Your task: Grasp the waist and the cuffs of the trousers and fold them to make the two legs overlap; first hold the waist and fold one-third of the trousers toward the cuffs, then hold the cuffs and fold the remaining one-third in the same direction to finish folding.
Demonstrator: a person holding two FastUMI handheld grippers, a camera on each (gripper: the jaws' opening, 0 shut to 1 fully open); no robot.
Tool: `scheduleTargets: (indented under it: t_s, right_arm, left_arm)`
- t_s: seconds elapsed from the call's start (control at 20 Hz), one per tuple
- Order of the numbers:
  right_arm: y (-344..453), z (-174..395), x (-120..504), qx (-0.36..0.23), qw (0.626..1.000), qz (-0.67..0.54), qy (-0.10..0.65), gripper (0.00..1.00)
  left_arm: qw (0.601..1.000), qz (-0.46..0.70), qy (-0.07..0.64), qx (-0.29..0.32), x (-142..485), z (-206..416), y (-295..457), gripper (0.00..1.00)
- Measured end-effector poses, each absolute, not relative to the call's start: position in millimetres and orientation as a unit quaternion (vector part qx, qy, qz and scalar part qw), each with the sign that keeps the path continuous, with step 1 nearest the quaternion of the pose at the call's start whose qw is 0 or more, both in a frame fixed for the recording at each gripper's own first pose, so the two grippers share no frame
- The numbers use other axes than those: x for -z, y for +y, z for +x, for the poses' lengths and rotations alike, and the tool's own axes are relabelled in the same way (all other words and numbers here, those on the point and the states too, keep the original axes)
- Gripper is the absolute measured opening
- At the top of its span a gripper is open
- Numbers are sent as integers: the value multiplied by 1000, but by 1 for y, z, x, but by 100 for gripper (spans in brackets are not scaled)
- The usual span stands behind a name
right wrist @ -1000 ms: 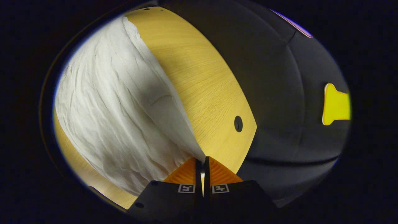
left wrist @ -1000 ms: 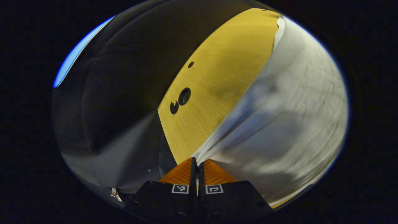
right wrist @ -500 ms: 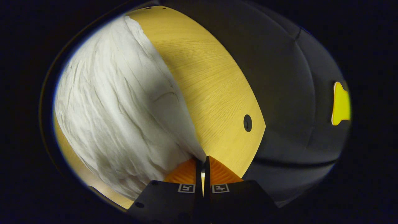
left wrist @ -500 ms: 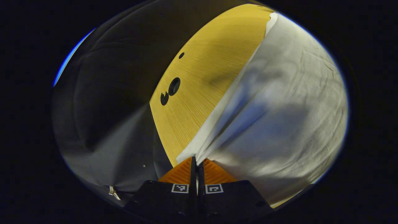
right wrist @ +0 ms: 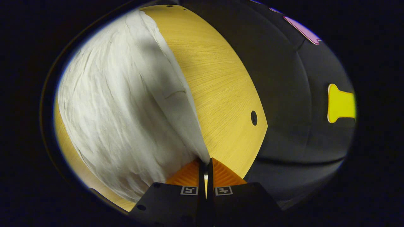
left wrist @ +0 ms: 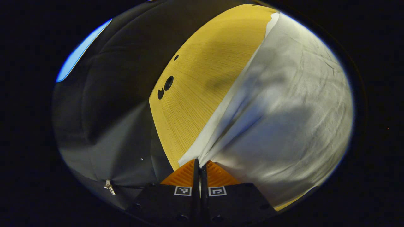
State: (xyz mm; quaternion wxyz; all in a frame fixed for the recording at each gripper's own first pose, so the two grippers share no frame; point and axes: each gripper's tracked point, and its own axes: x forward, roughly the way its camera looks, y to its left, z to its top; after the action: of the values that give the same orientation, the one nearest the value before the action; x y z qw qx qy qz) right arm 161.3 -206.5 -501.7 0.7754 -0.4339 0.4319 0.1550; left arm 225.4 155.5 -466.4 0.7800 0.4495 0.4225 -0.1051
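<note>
The white trousers (left wrist: 284,110) are spread over the wooden table (left wrist: 195,82), and you've got a piece of them in each gripper. In the left gripper view the cloth fans out to the right from the fingertips, lifted and pulled into a couple of long folds, with a thin strip of a lower layer peeking out along its left edge on the wood. Your left gripper (left wrist: 200,164) is clamped tight on that edge, jaws pressed together with the fabric coming straight out of the tips.

In the right gripper view the trousers (right wrist: 120,104) sit on the left side, crinkly and raised toward the tips, with the table (right wrist: 221,94) bare to the right of them. Your right gripper (right wrist: 205,163) is pinched on the cloth too, just a sliver of it showing between the jaws.

Can't tell from either view whether you're holding waist or cuffs.

A few dark holes (left wrist: 168,83) dot the tabletop near its edge. Past that is the black cloth wall (right wrist: 303,104).
</note>
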Motion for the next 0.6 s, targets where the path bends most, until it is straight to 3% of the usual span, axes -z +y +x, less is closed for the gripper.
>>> scheduleTargets:
  t_s: [0.15, 0.6]
  right_arm:
    - [-203, 136, 496, -156, 775, -430, 436, 5]
    - [-221, 131, 506, -156, 772, -448, 423, 5]
  left_arm:
    - [783, 442, 426, 107, 466, 203, 153, 5]
    - [772, 465, 418, 114, 466, 172, 150, 5]
